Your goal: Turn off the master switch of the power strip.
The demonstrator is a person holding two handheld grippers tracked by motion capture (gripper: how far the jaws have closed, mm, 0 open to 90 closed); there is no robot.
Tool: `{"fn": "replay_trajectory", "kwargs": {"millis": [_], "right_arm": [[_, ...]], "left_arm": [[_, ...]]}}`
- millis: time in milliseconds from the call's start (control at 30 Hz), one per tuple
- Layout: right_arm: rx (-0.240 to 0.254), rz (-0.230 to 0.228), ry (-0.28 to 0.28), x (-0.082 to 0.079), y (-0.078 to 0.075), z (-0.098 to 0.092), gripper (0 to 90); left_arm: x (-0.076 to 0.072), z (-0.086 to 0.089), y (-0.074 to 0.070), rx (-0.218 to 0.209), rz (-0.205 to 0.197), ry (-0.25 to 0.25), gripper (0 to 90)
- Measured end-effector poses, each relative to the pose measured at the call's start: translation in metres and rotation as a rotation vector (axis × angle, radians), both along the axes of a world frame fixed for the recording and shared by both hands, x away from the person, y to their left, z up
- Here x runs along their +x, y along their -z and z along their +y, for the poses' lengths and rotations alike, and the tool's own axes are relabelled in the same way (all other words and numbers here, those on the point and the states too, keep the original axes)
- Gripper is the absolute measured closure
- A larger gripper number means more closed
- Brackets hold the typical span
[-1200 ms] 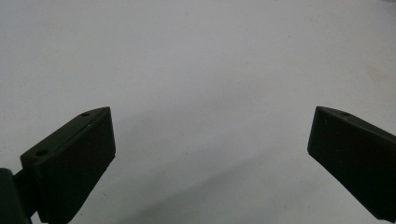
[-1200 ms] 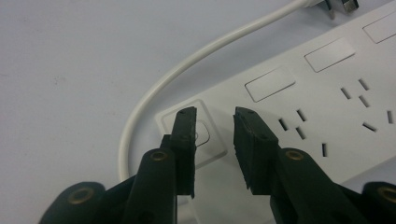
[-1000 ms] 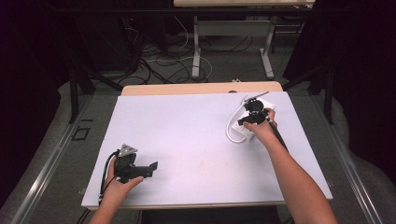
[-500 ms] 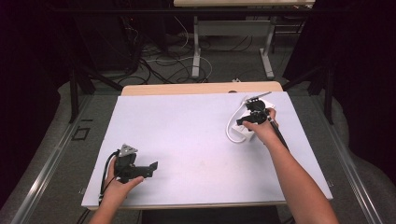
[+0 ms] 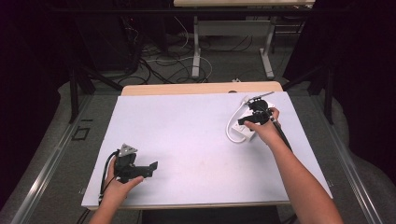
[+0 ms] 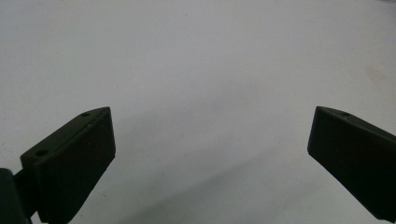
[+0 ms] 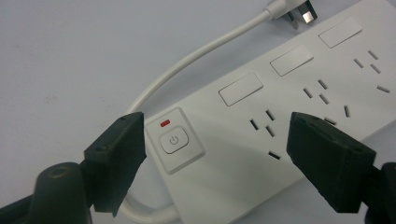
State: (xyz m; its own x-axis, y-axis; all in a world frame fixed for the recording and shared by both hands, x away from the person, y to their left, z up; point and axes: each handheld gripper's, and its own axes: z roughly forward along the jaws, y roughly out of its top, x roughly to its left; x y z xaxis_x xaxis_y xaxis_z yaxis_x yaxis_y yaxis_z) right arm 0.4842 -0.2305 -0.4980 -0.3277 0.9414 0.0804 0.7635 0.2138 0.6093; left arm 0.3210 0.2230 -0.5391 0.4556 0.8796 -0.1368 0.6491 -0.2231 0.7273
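Note:
A white power strip (image 7: 289, 93) lies flat on the table at the right, with several sockets, a power button (image 7: 173, 140) under a small red mark, and a white cable (image 7: 187, 65) that loops round to its plug (image 7: 292, 11). My right gripper (image 7: 215, 140) hovers just over the button end. Its jaws have just been opening, and they stand wide with the strip below them, not pinched. From above, the right gripper (image 5: 252, 116) covers part of the power strip (image 5: 246, 132). My left gripper (image 5: 152, 167) rests at the front left, open (image 6: 210, 140) over bare table.
A white sheet (image 5: 196, 140) covers the table, and a wooden edge (image 5: 187, 88) shows at its far side. Beyond it lie floor cables (image 5: 163, 60) and the legs of another table (image 5: 196, 51). Dark frame rails run along both sides.

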Motion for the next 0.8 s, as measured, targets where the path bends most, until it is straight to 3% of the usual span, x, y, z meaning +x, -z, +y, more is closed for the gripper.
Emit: {"fn": "replay_trajectory", "kwargs": {"millis": [133, 233, 400, 800], "right_arm": [[-0.004, -0.028, -0.006, -0.004, -0.003, 0.000, 12.2], [-0.015, -0.043, -0.004, -0.006, -0.004, 0.001, 0.5], [-0.032, -0.057, -0.010, -0.010, -0.006, 0.001, 0.0], [-0.017, -0.077, -0.022, -0.021, -0.015, 0.001, 0.0]], "left_arm": [[0.000, 0.001, 0.000, 0.008, 0.000, 0.006, 0.9], [0.000, 0.001, 0.000, 0.005, -0.002, 0.004, 0.9], [0.000, 0.001, 0.000, 0.007, 0.002, 0.004, 0.9], [0.000, 0.000, 0.000, 0.002, -0.002, 0.001, 0.9]]}}
